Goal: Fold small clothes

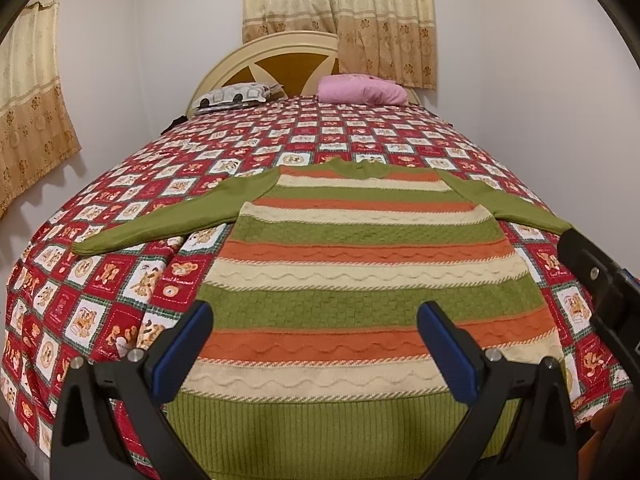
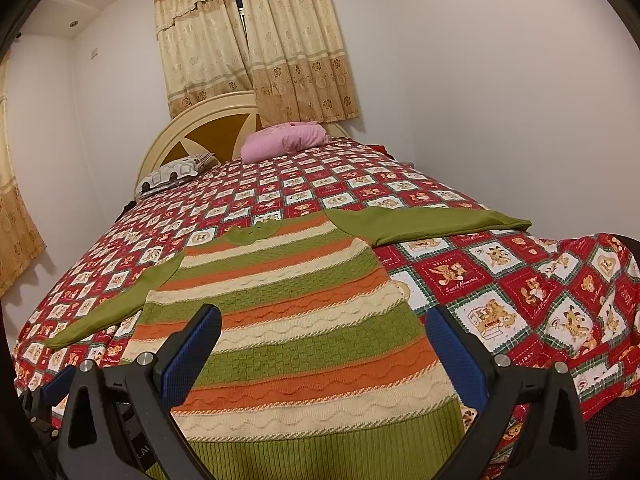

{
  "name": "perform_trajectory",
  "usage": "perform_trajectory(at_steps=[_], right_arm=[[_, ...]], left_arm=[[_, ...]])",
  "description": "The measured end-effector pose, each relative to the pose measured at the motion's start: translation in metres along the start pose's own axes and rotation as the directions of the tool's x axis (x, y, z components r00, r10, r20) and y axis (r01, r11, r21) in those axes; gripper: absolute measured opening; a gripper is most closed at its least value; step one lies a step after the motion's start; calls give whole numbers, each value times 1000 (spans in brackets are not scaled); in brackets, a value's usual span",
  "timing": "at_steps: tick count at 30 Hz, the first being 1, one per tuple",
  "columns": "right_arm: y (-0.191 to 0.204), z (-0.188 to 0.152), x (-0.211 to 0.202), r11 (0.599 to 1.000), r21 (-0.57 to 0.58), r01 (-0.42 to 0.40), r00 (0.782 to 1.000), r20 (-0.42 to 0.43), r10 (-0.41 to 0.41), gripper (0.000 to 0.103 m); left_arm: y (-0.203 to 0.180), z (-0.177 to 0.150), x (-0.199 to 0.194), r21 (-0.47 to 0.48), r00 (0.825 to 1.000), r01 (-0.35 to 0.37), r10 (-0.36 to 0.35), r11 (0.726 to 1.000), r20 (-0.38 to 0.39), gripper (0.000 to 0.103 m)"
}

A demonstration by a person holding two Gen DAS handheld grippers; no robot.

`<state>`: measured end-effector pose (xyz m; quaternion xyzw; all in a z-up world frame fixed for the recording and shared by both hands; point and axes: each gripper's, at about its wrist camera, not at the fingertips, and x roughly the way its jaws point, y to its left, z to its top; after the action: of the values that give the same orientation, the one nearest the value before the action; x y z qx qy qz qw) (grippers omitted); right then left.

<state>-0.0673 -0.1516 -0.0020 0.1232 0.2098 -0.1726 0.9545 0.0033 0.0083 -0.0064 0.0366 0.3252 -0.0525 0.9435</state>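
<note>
A small knitted sweater (image 1: 340, 272) with green, orange and cream stripes lies flat on the bed, hem toward me, collar away. Its green sleeves spread out to the left (image 1: 160, 216) and right (image 1: 516, 208). It also shows in the right wrist view (image 2: 296, 332). My left gripper (image 1: 316, 332) is open and empty, hovering above the sweater's lower half. My right gripper (image 2: 324, 344) is open and empty, above the sweater's lower right part. The right gripper's body shows at the right edge of the left wrist view (image 1: 600, 280).
The bed has a red patchwork quilt (image 1: 100, 280) with bear prints. A pink pillow (image 1: 360, 90) and a patterned pillow (image 1: 232, 96) lie by the cream headboard (image 1: 280, 46). Beige curtains (image 1: 340, 0) hang behind. White walls stand close on both sides.
</note>
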Motion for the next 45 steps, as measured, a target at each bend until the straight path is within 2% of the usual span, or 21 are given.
perform_trajectory(at_steps=[45], right_arm=[[-1, -7, 6, 1000, 7, 4, 1000, -19, -4, 102]], left_arm=[[2, 0, 4, -8, 1000, 4, -4, 1000, -21, 103]])
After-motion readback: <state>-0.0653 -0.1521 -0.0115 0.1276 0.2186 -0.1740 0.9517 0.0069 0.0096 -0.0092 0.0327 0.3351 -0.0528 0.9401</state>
